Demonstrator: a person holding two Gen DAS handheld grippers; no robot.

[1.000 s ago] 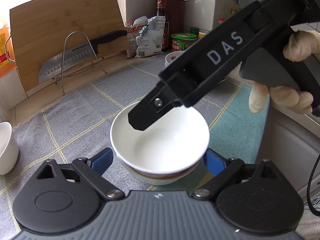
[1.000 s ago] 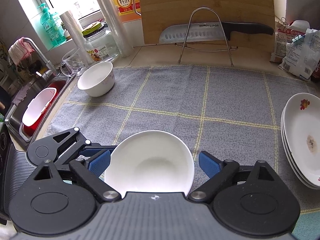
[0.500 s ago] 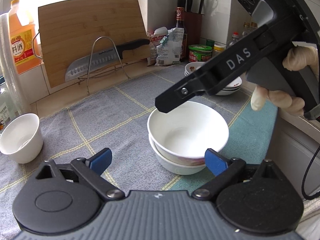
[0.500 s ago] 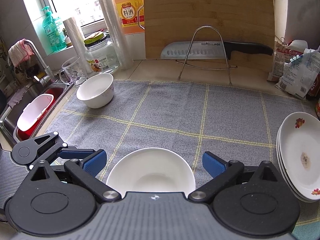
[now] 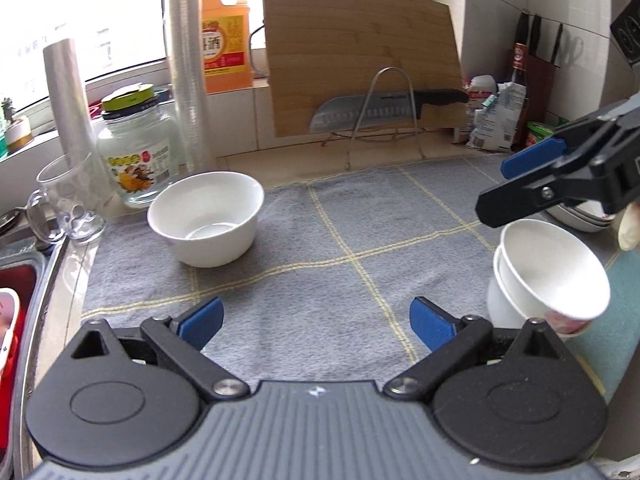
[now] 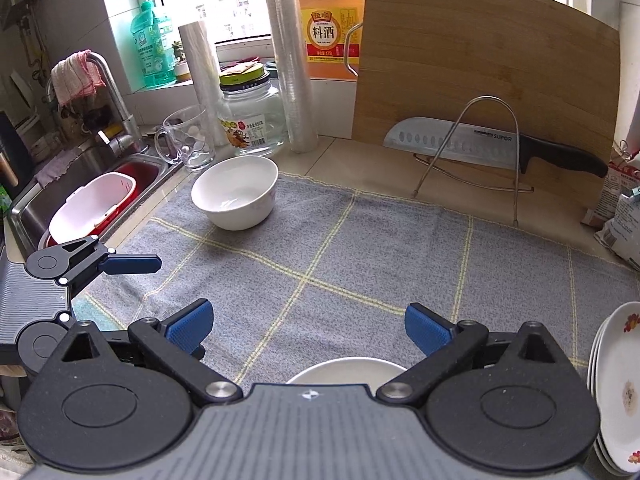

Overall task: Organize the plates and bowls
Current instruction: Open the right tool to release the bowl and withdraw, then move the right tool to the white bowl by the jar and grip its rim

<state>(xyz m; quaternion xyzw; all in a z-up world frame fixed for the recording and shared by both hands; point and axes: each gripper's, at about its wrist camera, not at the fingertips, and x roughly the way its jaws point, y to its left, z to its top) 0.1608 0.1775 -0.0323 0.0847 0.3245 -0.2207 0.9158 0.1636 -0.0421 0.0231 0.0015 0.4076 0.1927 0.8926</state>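
Two white bowls are nested in a stack (image 5: pixel 548 280) on the grey checked cloth at the right of the left wrist view; only its rim (image 6: pixel 346 370) shows low in the right wrist view. A single white bowl (image 5: pixel 206 218) stands at the cloth's far left, also in the right wrist view (image 6: pixel 236 192). A stack of flowered plates (image 6: pixel 616 384) sits at the right edge. My left gripper (image 5: pixel 316 320) is open and empty over the cloth. My right gripper (image 6: pixel 306 326) is open and empty, just above the nested bowls.
A glass mug (image 6: pixel 186 138), a jar (image 6: pixel 252 116) and film rolls (image 6: pixel 290 60) stand behind the single bowl. A sink (image 6: pixel 84 192) with a red-and-white tub lies left. A cutting board (image 6: pixel 480 72) and a knife on a wire rack (image 6: pixel 492 144) stand at the back.
Both grippers have drawn back from the nested bowls. The left gripper has swung left, so the stack now sits at its right and the single bowl has come into view.
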